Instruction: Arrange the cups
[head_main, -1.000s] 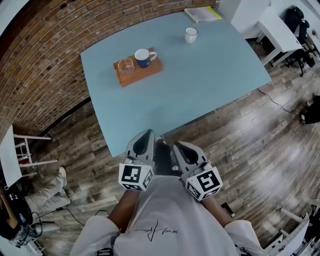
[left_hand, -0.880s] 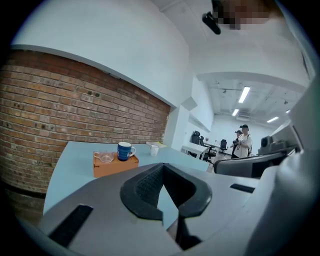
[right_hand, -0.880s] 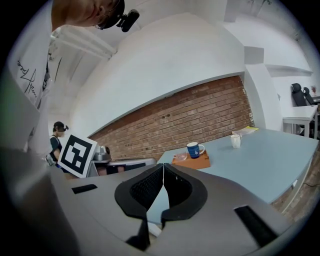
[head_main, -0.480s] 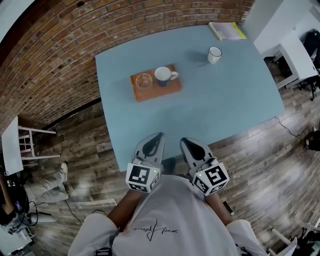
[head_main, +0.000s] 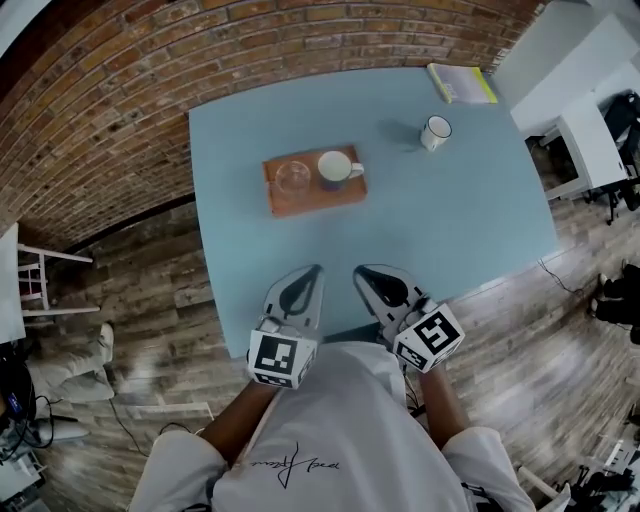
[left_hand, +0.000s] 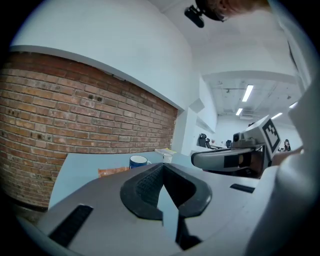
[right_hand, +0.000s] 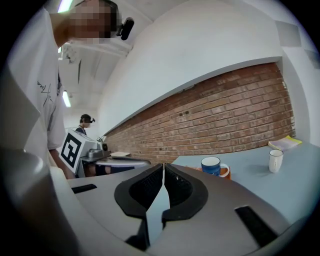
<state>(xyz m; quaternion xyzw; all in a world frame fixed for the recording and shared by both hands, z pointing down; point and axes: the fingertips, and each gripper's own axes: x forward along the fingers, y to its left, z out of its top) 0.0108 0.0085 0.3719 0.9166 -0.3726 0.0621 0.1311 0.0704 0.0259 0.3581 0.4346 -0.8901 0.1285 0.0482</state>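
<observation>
Fingers (left_hand: 145, 186) together, empty, on left gripper (head_main: 311, 272), right gripper (head_main: 362, 272). Clear glass (head_main: 293, 177), blue mug (head_main: 335, 168) on rectangular wooden tray (head_main: 320, 196).

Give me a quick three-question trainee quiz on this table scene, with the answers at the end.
1. True or false: the white cup stands on the wooden tray.
2. How many vessels sit on the tray?
3. The left claw and right claw are: A open; B shut and empty; C shut on a cup.

Key:
1. False. It stands apart on the table.
2. Two: a clear glass and a blue mug.
3. B.
</observation>
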